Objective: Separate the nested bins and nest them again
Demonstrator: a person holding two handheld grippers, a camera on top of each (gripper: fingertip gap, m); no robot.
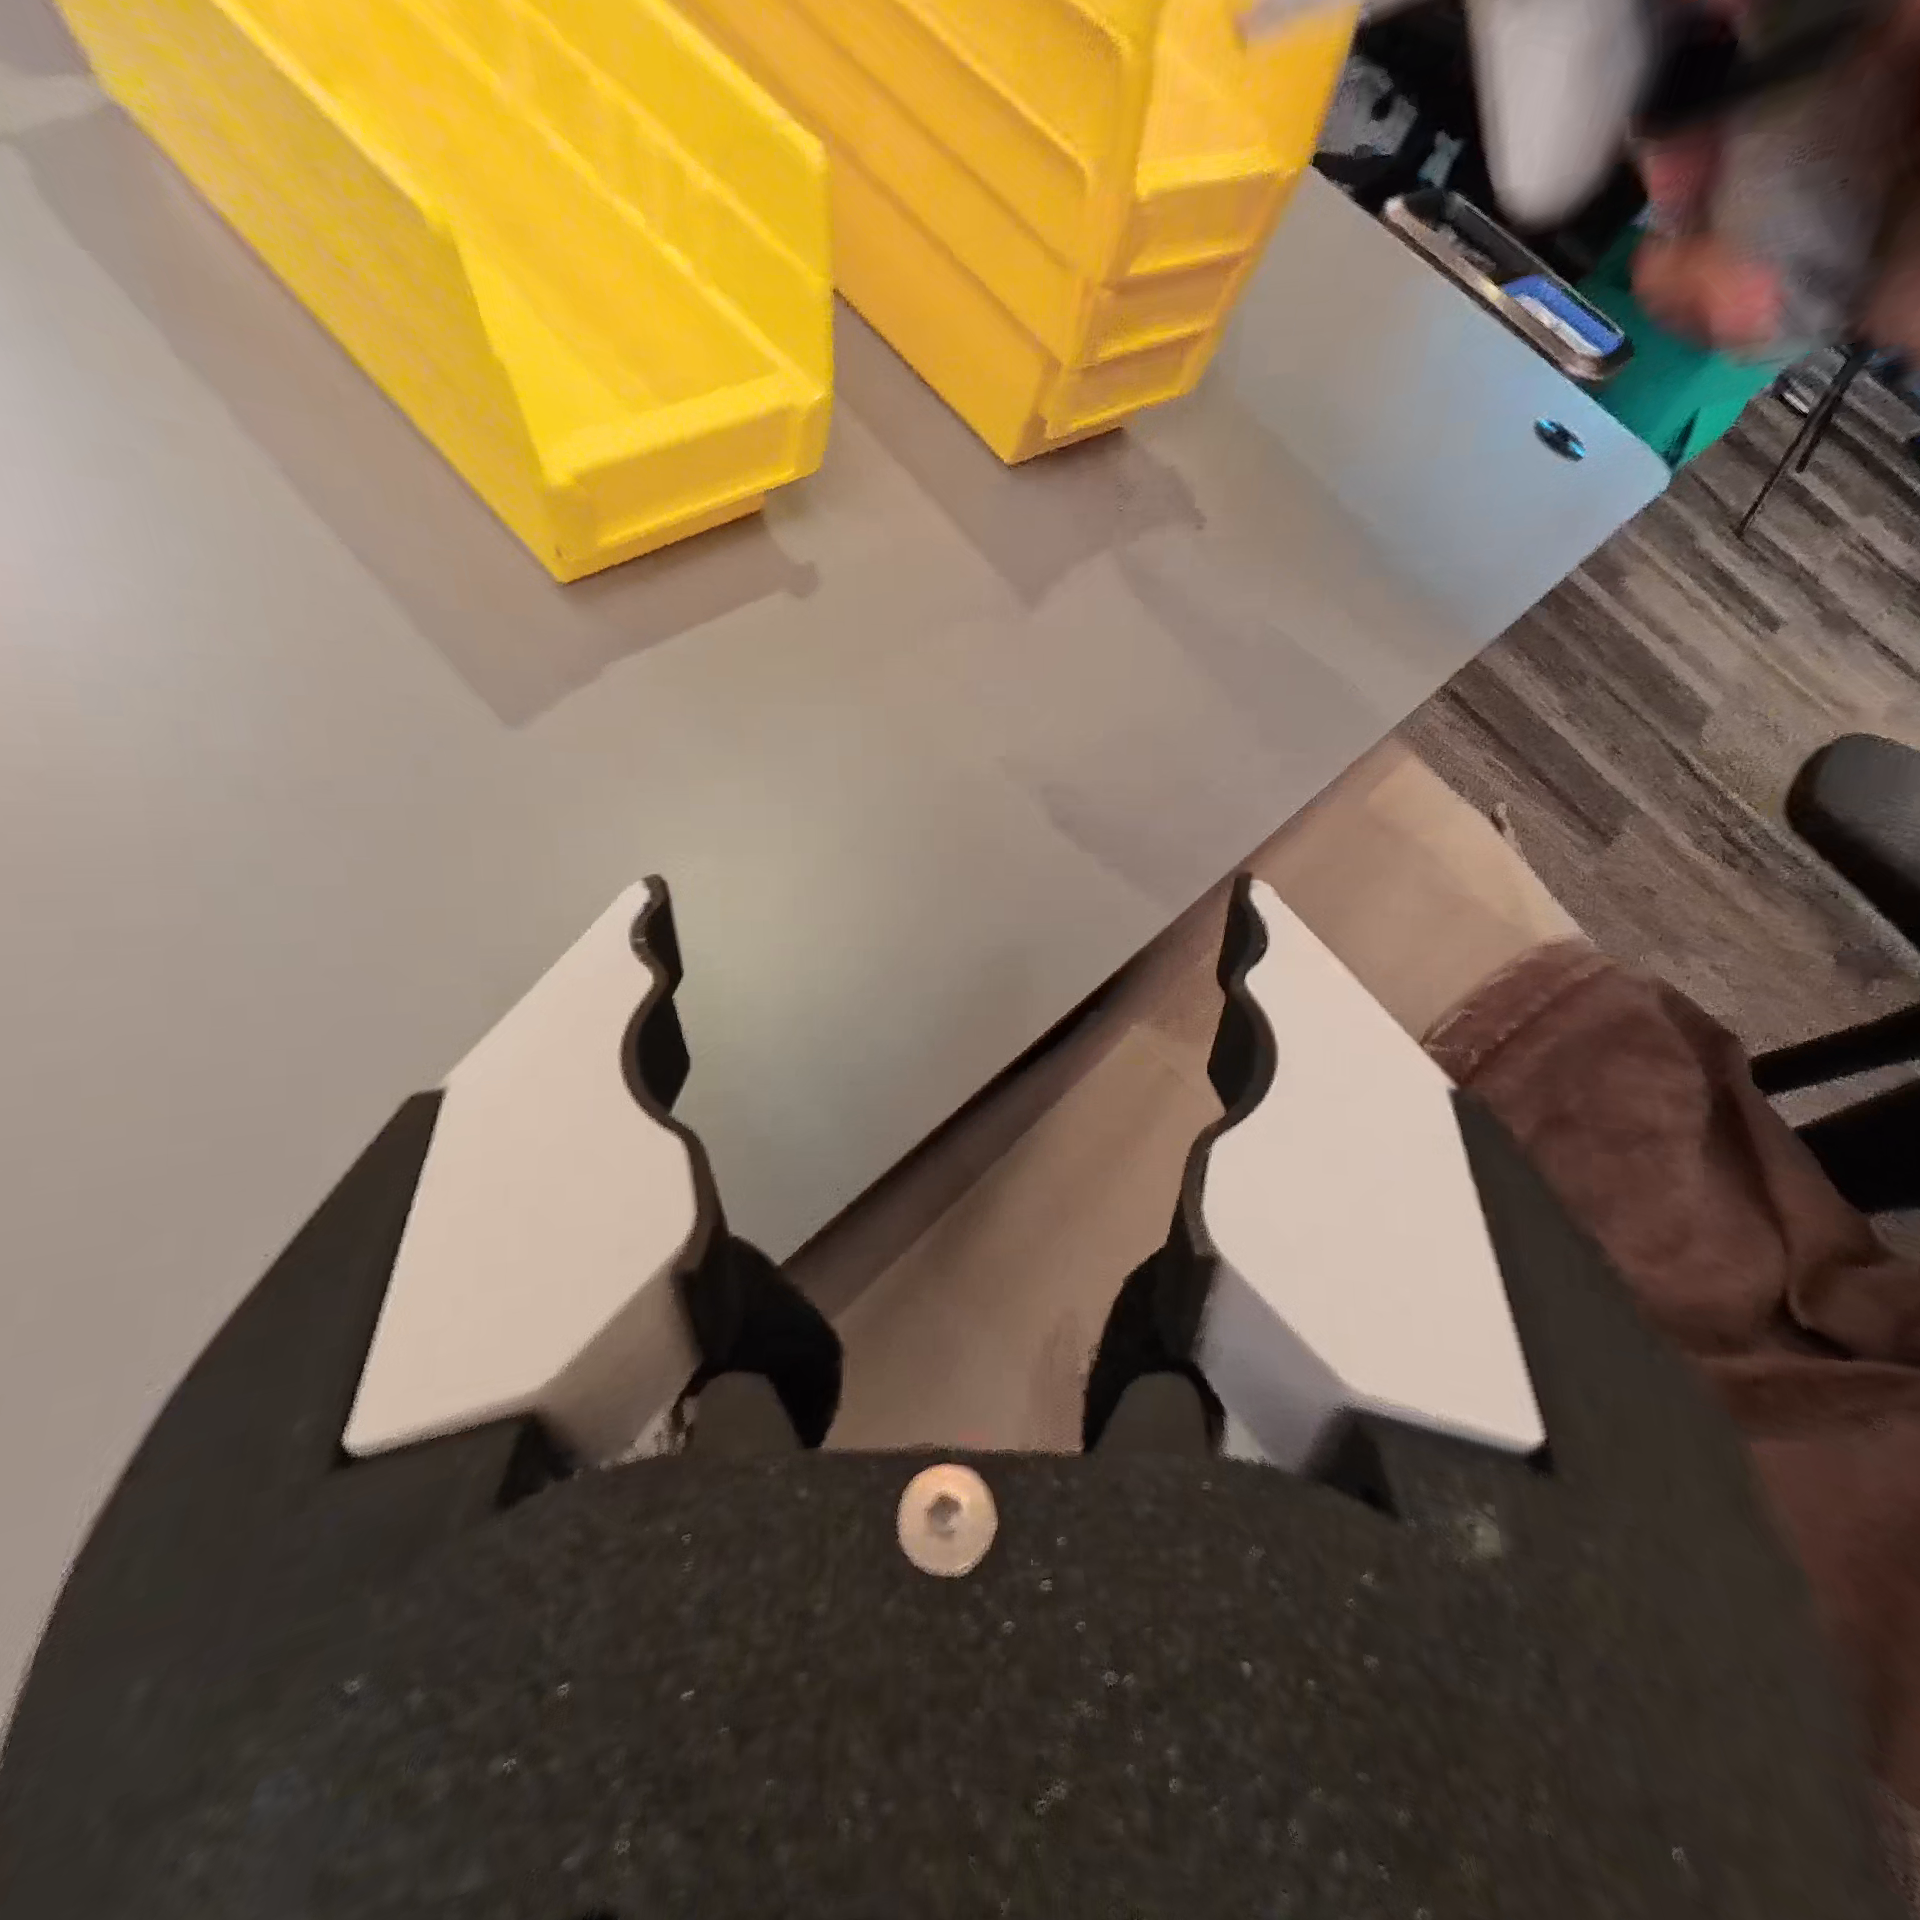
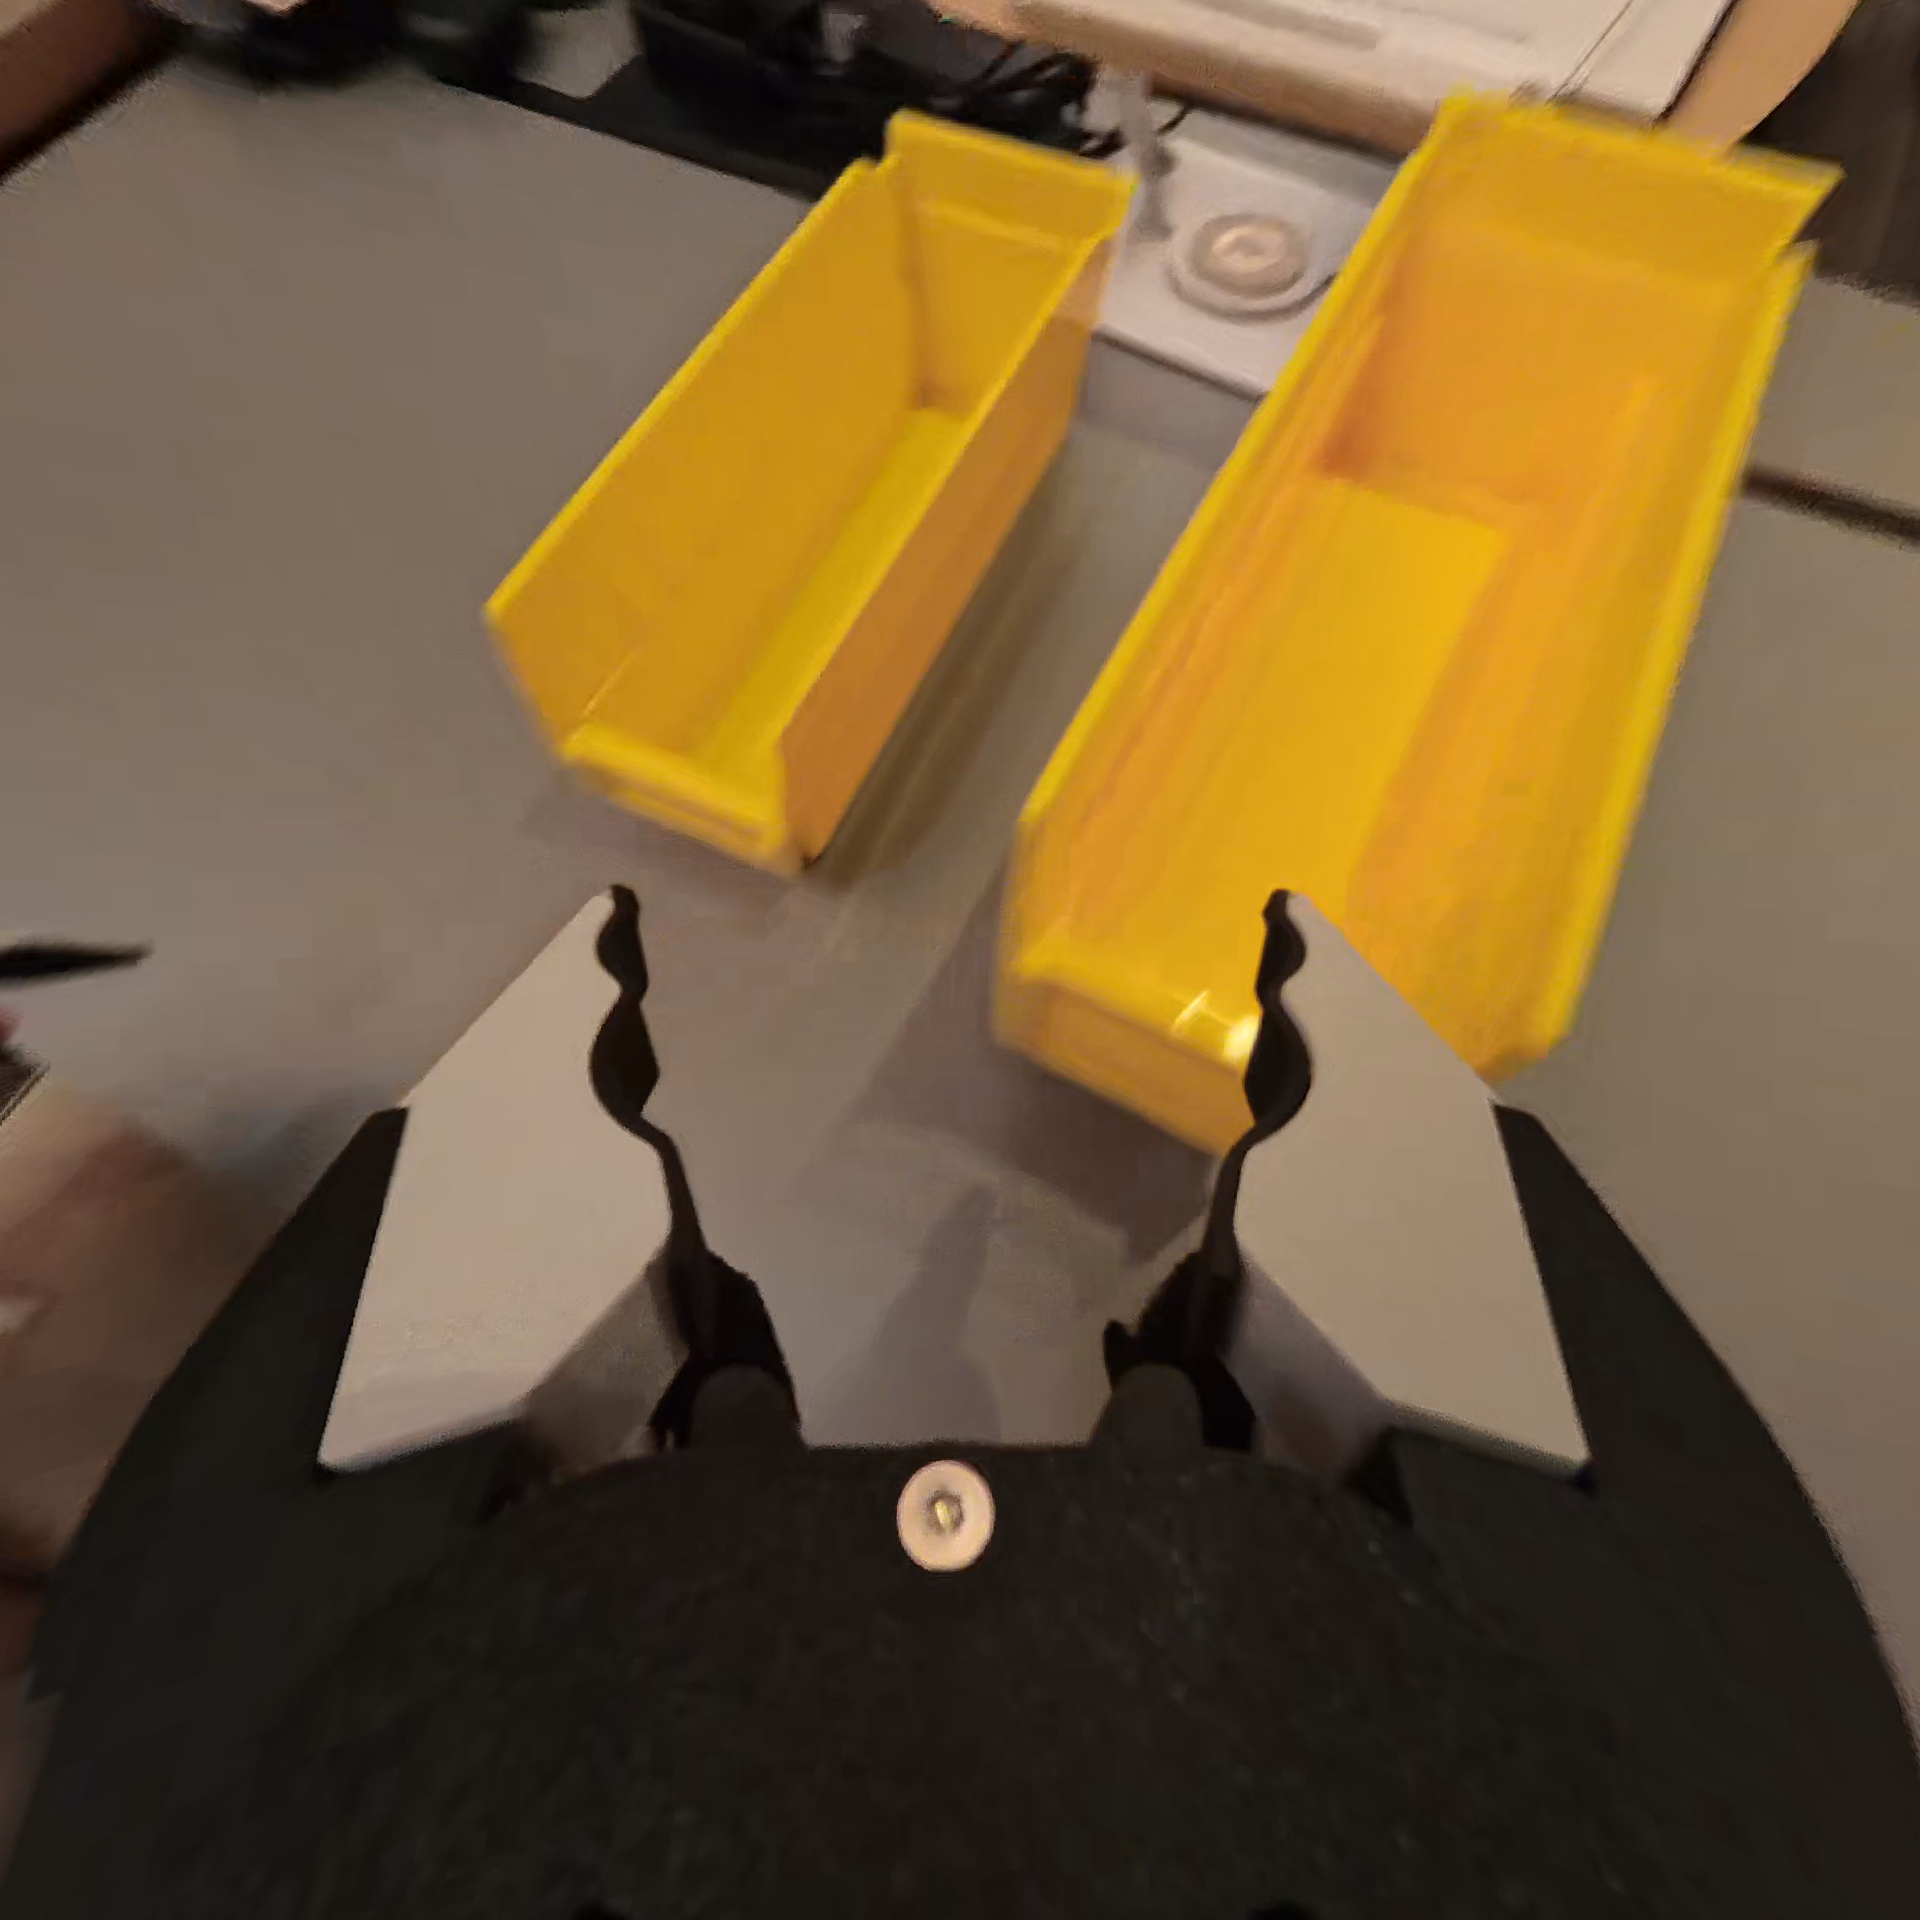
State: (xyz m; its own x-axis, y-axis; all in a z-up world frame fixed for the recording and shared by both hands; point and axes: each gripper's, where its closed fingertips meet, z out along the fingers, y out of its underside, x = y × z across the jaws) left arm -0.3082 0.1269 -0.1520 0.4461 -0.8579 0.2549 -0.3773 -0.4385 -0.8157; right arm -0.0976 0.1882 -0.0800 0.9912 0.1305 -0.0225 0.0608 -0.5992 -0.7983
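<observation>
Two yellow bin units stand side by side on the grey table. In the right wrist view a single narrow bin stands at left and a stack of several nested bins at right. My right gripper is open and empty, just short of the stack's near end; its right fingertip overlaps the stack's front lip. In the left wrist view the single bin is at upper left and the nested stack beside it. My left gripper is open and empty, well back over the table's near edge.
The grey table ends in an edge running diagonally at right, with carpet floor beyond. A phone-like device lies near the far right corner. A brown sleeve is at right. A white sheet with a round disc lies behind the bins.
</observation>
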